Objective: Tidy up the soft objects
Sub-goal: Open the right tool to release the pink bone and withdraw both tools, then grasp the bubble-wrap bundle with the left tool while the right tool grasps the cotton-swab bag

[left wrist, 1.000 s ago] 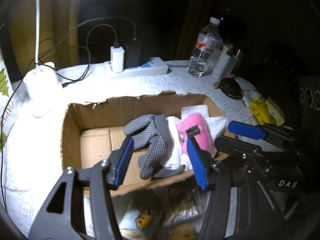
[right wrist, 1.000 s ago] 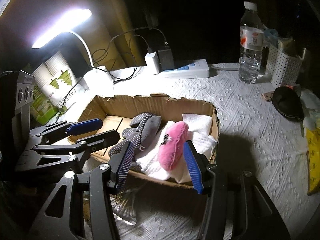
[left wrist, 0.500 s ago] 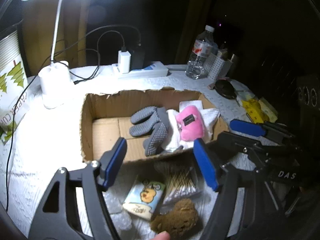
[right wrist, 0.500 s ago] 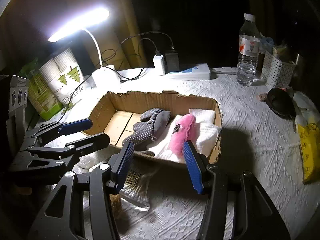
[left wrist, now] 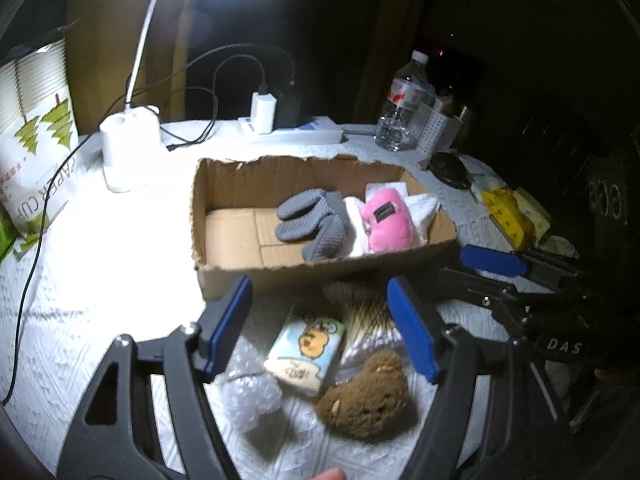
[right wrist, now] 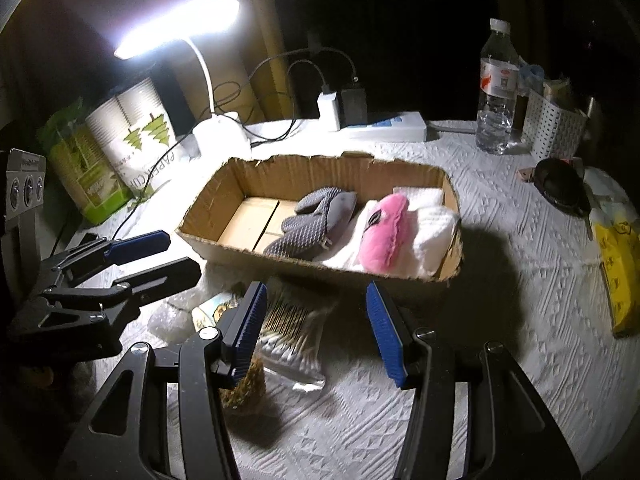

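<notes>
A torn cardboard box (left wrist: 224, 184) (right wrist: 320, 168) holds grey knobbly gloves (left wrist: 316, 224) (right wrist: 316, 220), a pink plush (left wrist: 386, 220) (right wrist: 382, 232) and a white towel (left wrist: 424, 208) (right wrist: 434, 232). On the table in front of it lie a brown sponge (left wrist: 366, 396), a cartoon tissue pack (left wrist: 306, 346), a cotton-swab bag (left wrist: 366, 312) (right wrist: 292, 328) and bubble wrap (left wrist: 250, 400). My left gripper (left wrist: 320, 284) hangs open and empty above these loose things. My right gripper (right wrist: 316, 286) is beside it, to its right, open and empty, with the swab bag below it.
A lit desk lamp (right wrist: 180, 28), a paper-cup sleeve (right wrist: 136, 140) and a power strip (right wrist: 384, 128) stand behind the box. To the right are a water bottle (right wrist: 496, 92), a white basket (right wrist: 556, 128), a black pouch (right wrist: 560, 184) and a yellow packet (right wrist: 620, 276).
Both grippers have drawn back from over the box toward the near side. The left jaws have spread wider. The sponge, tissue pack and bubble wrap have come into view.
</notes>
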{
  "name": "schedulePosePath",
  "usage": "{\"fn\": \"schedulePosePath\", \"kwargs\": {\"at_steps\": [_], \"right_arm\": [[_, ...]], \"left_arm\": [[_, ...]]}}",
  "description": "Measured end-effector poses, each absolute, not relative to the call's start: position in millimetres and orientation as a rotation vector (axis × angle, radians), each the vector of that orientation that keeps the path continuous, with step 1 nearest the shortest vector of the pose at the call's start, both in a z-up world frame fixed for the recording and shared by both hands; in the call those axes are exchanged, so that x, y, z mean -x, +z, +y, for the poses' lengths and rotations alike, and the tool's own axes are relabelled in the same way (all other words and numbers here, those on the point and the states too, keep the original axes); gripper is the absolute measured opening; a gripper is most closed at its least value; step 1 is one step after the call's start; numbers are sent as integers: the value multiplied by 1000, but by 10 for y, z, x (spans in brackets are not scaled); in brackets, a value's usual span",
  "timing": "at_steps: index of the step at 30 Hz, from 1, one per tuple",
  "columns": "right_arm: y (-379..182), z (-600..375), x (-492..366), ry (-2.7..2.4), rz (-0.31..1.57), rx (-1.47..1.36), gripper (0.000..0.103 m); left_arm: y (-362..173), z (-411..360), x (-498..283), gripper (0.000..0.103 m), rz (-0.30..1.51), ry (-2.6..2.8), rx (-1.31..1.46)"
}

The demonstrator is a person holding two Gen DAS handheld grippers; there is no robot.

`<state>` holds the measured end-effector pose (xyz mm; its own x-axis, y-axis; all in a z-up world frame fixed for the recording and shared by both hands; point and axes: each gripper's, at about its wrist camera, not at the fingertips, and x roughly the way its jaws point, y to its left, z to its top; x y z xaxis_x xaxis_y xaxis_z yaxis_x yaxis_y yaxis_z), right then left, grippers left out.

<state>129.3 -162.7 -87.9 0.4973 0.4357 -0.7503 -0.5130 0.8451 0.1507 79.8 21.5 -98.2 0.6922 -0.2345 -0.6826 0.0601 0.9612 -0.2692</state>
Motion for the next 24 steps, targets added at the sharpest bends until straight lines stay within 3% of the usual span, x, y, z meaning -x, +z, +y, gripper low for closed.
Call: {"fn": "schedulePosePath", "kwargs": {"at_steps": [24], "right_arm": [[-1353,-1371,-1308,571,986,96,55]], "left_arm": [[-1430,596,-634,72,865,-52,249]]}}
